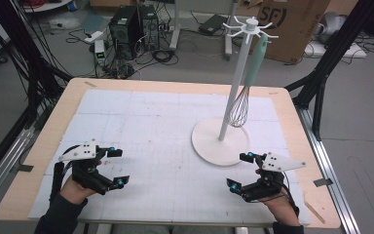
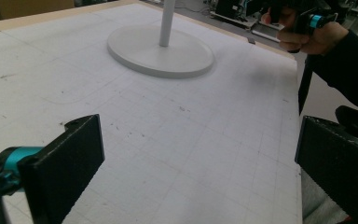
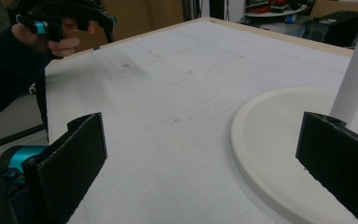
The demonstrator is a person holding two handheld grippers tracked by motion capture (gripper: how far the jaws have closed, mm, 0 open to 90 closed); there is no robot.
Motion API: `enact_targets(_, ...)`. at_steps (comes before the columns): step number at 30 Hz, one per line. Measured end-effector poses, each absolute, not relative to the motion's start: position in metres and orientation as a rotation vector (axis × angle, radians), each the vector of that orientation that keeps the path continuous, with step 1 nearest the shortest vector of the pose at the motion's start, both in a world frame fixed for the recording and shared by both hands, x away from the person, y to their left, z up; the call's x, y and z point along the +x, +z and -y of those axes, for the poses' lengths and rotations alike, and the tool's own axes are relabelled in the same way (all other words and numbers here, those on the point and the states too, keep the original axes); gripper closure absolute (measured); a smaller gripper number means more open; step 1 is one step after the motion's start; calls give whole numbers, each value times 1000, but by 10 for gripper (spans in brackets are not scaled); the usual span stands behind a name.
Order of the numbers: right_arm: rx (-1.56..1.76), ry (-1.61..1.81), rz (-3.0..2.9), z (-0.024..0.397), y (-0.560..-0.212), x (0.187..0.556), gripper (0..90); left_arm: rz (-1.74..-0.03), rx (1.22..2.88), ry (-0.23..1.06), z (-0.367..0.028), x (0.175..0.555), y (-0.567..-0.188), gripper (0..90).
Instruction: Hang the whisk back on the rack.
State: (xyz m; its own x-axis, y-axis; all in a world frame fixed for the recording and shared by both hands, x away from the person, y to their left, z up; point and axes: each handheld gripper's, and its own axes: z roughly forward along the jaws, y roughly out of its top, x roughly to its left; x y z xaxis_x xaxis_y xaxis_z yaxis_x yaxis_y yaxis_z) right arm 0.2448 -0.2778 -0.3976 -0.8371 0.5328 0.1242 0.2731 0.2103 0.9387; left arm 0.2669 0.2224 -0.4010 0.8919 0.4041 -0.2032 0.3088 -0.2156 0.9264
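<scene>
Whisk (image 1: 238,111) hung by its pale green handle from a hook of the white rack (image 1: 247,29), its wire head just beside the rack's pole, above the round base (image 1: 209,146) that stood toward the right edge of the bench (image 1: 44,141). You held the left hand-held gripper (image 1: 119,167) near the front left corner, jaws spread wide and empty, low over the white mat. You held the right hand-held gripper (image 1: 240,170) near the front edge, just beside the base's rim, likewise released and grasping nothing; in the right gripper view one jaw sat over the base (image 3: 279,140) with the pole (image 3: 356,77) close behind it.

Risks, as judged from this arrangement: the whisk hung freely from a single hook, so a jaw that met the wires from the side would have set it swinging and spoiled your grasp. A pull outward instead of a lift off the hook could have dragged the tall rack over, since nothing steadied the pole. A reach from your right gripper's low position could also have clipped the base rim.
</scene>
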Motion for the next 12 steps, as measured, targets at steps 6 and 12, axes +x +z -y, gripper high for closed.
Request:
enact_targets(6, 785, 1676, -2247, 280, -400, 244, 6, -540, 1830, 90, -220, 268, -404, 18)
enact_targets(12, 800, 1696, -2223, 285, -399, 244, 6, -539, 1835, 89, -220, 269, -405, 18)
